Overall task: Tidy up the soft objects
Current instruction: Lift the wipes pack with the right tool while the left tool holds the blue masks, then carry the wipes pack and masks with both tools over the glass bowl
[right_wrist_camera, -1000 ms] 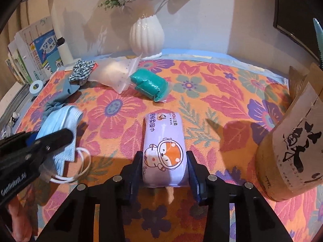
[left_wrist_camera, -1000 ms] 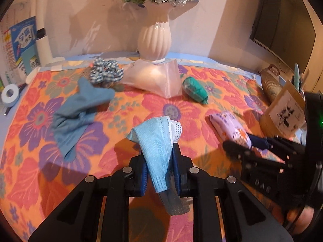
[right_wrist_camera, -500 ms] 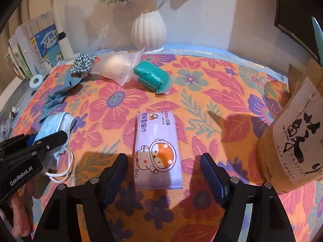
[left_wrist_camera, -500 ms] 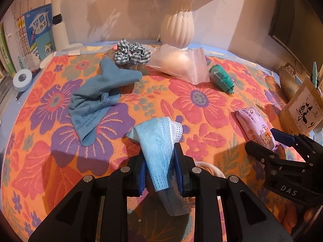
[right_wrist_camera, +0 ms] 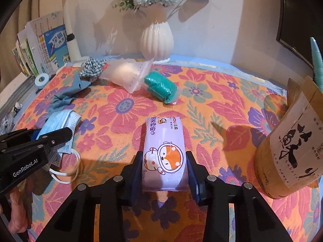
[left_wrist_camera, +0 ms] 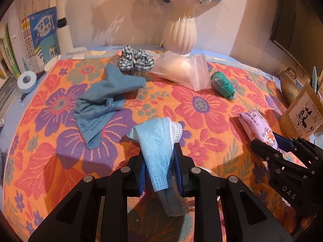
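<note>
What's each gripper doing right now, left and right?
Left gripper: jaws closing, pads pressed on the blue face mask.
Right gripper: jaws closing, pads pressed on the purple wipes pack.

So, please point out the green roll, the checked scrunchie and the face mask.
green roll [right_wrist_camera: 160, 89]: right wrist view, middle of the wrapped roll.
checked scrunchie [left_wrist_camera: 135, 60]: left wrist view, its ruffled fabric.
face mask [left_wrist_camera: 156, 141]: left wrist view, blue pleated front.

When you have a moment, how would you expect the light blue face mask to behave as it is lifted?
Probably floppy: the face mask already folds and droops over the left tool. Its ear loops trail loose on the floral cloth, so they may dangle or snag. It looks thin, so likely very light.
</note>
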Demonstrator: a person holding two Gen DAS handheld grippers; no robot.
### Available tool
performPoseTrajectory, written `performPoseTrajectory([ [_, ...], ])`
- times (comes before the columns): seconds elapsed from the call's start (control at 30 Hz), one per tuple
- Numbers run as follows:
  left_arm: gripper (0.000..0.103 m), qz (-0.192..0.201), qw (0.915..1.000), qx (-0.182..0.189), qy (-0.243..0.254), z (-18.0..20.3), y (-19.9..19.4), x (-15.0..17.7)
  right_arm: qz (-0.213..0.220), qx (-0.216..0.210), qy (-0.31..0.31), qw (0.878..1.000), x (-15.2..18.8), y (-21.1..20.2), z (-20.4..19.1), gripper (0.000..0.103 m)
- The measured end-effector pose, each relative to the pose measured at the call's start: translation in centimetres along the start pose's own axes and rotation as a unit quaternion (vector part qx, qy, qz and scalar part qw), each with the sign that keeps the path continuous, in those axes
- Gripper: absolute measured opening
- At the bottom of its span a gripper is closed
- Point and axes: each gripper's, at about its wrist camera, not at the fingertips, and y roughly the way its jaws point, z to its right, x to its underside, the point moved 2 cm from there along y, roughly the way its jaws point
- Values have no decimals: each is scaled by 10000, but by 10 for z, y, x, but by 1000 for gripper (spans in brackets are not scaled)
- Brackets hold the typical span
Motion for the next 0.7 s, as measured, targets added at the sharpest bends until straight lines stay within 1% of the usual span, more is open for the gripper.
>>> performPoseTrajectory([
  [0.07,19,35,10000,-41,49,1,-2,-4,12,-26,48,10000,0,-1,1,39],
  [0.2,19,201,9998,0,35,2,-15,-13,2,-74,132,9999,-1,-4,3,39],
  [0.3,19,358,9993,2,65,6,-30,-18,-26,-129,222,9997,-2,-10,7,39],
  [0.37,19,443,9990,23,46,8,-38,-23,41,-132,250,9996,-6,-22,9,39],
  [0.53,19,806,9966,130,141,25,-66,-41,533,-132,312,9980,-32,-69,19,39],
  [0.6,19,961,9949,191,227,36,-78,-52,812,-129,378,9959,-44,-93,29,39],
  [0.7,19,1221,9913,327,362,56,-97,-69,1119,-49,472,9926,-56,-120,44,39],
])
